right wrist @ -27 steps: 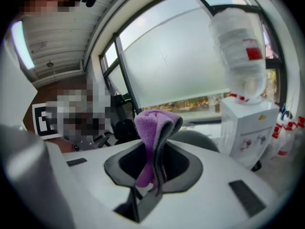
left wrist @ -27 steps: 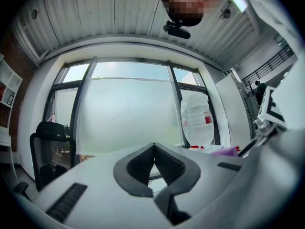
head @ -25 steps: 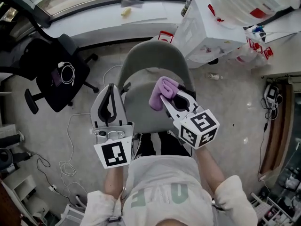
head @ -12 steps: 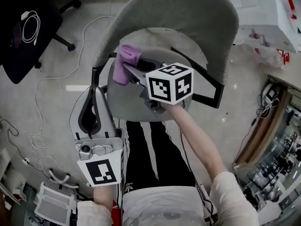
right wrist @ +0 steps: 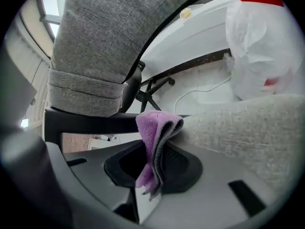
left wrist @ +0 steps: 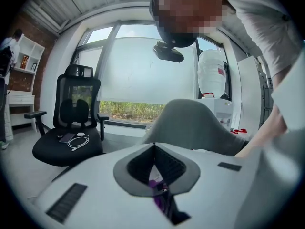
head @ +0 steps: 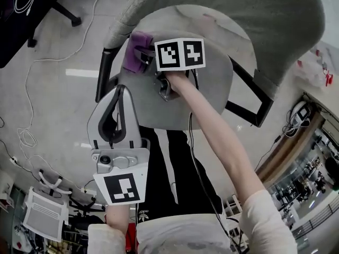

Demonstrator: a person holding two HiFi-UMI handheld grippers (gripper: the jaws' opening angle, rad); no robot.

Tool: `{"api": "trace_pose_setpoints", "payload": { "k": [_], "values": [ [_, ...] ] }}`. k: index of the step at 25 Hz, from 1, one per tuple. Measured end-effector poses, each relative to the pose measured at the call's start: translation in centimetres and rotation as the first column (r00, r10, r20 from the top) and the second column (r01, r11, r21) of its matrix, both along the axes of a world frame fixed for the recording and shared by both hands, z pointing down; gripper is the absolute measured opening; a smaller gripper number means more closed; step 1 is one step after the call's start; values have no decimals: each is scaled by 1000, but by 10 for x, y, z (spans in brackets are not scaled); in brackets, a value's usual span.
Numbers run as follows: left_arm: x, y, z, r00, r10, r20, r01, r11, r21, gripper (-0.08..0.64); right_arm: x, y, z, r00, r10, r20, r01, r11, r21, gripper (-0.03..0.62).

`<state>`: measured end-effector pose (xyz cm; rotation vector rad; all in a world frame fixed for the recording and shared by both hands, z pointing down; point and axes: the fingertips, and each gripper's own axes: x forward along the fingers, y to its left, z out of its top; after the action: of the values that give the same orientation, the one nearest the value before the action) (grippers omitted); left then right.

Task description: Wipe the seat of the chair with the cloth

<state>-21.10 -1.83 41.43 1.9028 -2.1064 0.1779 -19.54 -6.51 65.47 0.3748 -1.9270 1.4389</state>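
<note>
There, black armrest point(head: 101, 78) beside cloth point(head: 132, 62).

our left gripper point(head: 121, 93), right gripper point(head: 143, 57): grey, black pads | cubes point(head: 179, 54): black-white markers | we wear white sleeves point(head: 265, 224), striped black trousers point(head: 180, 184)

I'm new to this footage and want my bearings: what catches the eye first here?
A purple cloth, pinched in the right gripper, sits at the edge of the grey chair's seat, on the head view's left. The left gripper hangs shut and empty near the seat's front edge.
</note>
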Motion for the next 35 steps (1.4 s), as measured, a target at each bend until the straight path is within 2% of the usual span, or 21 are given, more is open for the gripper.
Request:
{"api": "trace_pose_setpoints", "payload": {
  "k": [6, 11, 19, 23, 29, 32, 35],
  "values": [
    [-2, 0, 2, 999, -31, 9, 31, 1000, -8, 14, 2, 1, 4, 996, -84, -37, 84, 996, 3, 87],
    [6, -7, 2, 1000, -11, 13, 12, 1000, -20, 14, 19, -8, 4, 988, -121, -95, 125, 991, 43, 87],
    [30, -19, 2, 998, 52, 22, -51, 998, -25, 14, 101, -32, 4, 975, -110, -196, 126, 989, 72, 87],
    [32, -19, 3, 999, 44, 19, -44, 999, -31, 14, 140, -42, 4, 964, -74, -257, 99, 991, 86, 87],
    [31, -13, 8, 997, 69, 30, -67, 996, -66, 13, 198, -57, 4, 931, -36, -362, 80, 991, 108, 87],
    [23, -9, 12, 999, 39, 23, -37, 996, -86, 13, 228, -64, 4, 913, -10, -407, 61, 992, 112, 87],
    [24, -8, 11, 999, 29, 20, -27, 997, -77, 14, 260, -70, 2, 877, 14, -481, 51, 991, 123, 87]
  ]
}}
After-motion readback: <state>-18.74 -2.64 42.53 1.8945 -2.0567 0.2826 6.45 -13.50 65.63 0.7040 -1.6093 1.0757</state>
